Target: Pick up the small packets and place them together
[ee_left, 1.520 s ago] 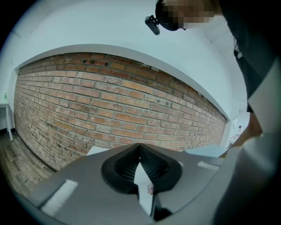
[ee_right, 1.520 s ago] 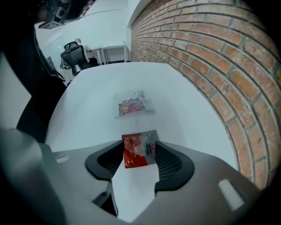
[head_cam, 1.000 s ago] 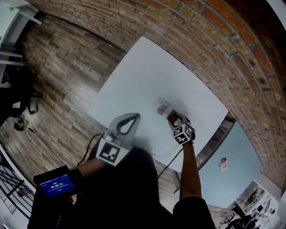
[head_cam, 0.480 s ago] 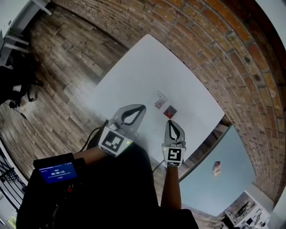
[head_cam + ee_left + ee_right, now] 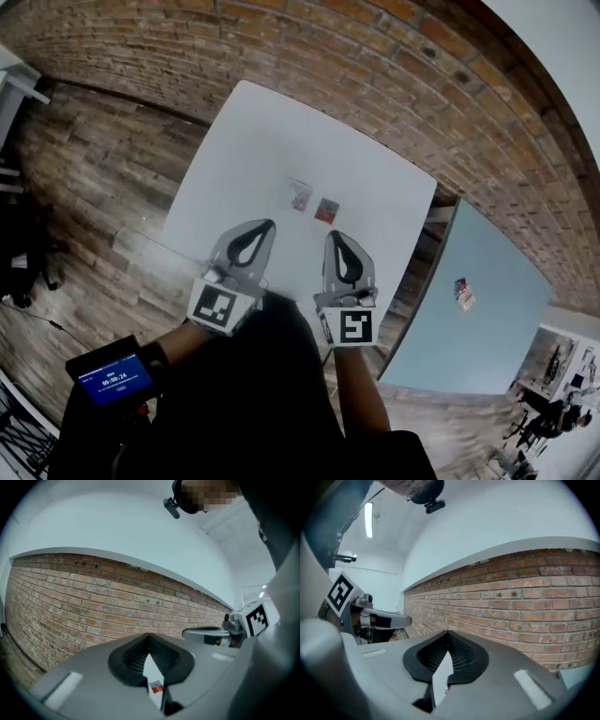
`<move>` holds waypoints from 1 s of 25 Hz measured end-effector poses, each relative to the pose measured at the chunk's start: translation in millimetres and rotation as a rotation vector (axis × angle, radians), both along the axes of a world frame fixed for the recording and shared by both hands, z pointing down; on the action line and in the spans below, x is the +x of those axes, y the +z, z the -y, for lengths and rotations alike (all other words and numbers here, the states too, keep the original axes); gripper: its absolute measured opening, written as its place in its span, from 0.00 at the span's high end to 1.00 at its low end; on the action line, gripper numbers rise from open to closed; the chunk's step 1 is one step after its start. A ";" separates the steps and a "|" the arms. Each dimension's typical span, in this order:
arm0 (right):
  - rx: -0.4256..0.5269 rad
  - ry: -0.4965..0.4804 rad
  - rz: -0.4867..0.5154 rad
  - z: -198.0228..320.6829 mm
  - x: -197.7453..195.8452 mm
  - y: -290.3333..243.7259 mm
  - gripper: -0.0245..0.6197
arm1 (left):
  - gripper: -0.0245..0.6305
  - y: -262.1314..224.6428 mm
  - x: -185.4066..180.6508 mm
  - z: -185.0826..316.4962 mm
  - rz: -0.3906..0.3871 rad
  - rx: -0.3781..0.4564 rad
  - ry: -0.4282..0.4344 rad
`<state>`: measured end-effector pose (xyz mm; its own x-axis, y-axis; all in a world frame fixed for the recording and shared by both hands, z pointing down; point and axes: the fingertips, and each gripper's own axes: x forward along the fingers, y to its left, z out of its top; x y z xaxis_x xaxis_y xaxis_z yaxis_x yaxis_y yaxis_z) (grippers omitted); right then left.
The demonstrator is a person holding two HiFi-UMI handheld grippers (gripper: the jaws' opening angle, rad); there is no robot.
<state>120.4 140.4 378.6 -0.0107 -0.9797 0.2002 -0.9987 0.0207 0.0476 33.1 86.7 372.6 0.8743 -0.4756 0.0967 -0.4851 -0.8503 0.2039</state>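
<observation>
**Inspector:** Report the position of the packets.

**Operator:** Two small packets lie flat on the white desk [image 5: 253,141]. The pale packet [image 5: 300,194] and the red packet [image 5: 326,210] sit just beside each other, with the red one on the right in the head view. I cannot tell whether their edges touch. Neither is in my grip.

**Inspector:** State of the fingers?

**Operator:** My left gripper [image 5: 268,225] has its fingers [image 5: 125,657] closed tip to tip, holding nothing. Through the opening behind the tips, the left gripper view shows a strip of desk and a packet [image 5: 156,687] with red print lying on it. I cannot tell which of the two it is. My right gripper [image 5: 335,234] is closed as well. Its fingers [image 5: 464,660] meet at the tips and are empty.

**Inspector:** Grippers relative to the packets?

**Operator:** I hold both over the near part of the desk, side by side, pointing toward the packets and apart from them. Each gripper view shows the other gripper alongside.

**Inspector:** Surroundings?

**Operator:** A brick wall [image 5: 375,47] runs behind the desk. A wooden floor [image 5: 94,169] lies to the left. A pale blue table [image 5: 478,319] stands to the right, with a small item [image 5: 461,292] on it. A blue-lit screen [image 5: 114,380] sits on my left wrist.
</observation>
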 end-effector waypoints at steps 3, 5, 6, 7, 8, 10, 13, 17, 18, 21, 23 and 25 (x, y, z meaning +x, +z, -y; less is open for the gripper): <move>0.013 0.106 0.002 -18.3 -10.4 -14.1 0.96 | 0.96 2.0 -29.3 1.4 0.010 -0.017 -0.008; 0.016 0.168 0.010 -30.7 -20.3 -16.9 0.96 | 0.96 -1.5 -44.3 1.7 -0.001 -0.021 -0.016; 0.016 0.196 0.011 -36.3 -24.7 -17.6 0.96 | 0.96 -6.5 -47.5 -0.5 -0.022 -0.019 -0.006; 0.014 0.219 0.009 -41.2 -29.1 -18.8 0.96 | 0.96 -9.9 -49.4 -3.7 -0.040 -0.024 0.011; 0.014 0.238 0.006 -45.3 -33.9 -20.6 0.96 | 0.96 -11.1 -51.1 -6.8 -0.050 -0.033 0.031; 0.023 0.254 -0.007 -51.2 -44.9 -26.1 0.96 | 0.96 -13.6 -54.2 -11.0 -0.065 -0.038 0.063; 0.040 0.257 -0.046 -66.7 -55.2 -32.8 0.96 | 0.96 -21.9 -58.5 -25.7 -0.081 0.013 0.073; 0.042 0.265 -0.063 -84.7 -47.1 -39.0 0.96 | 0.96 -27.9 -58.5 -43.8 -0.086 0.049 0.037; 0.043 0.259 -0.067 -83.9 -43.6 -42.1 0.96 | 0.96 -28.2 -57.5 -43.7 -0.087 0.045 0.028; 0.043 0.240 -0.088 -80.7 -35.1 -50.9 0.96 | 0.96 -24.8 -55.9 -42.4 -0.085 0.029 0.011; 0.036 0.232 -0.080 -80.2 -31.1 -52.7 0.96 | 0.96 -19.0 -54.8 -42.8 -0.082 0.026 0.000; 0.035 0.223 -0.042 -85.1 -31.5 -55.3 0.96 | 0.96 -17.8 -51.4 -49.2 -0.081 0.016 -0.006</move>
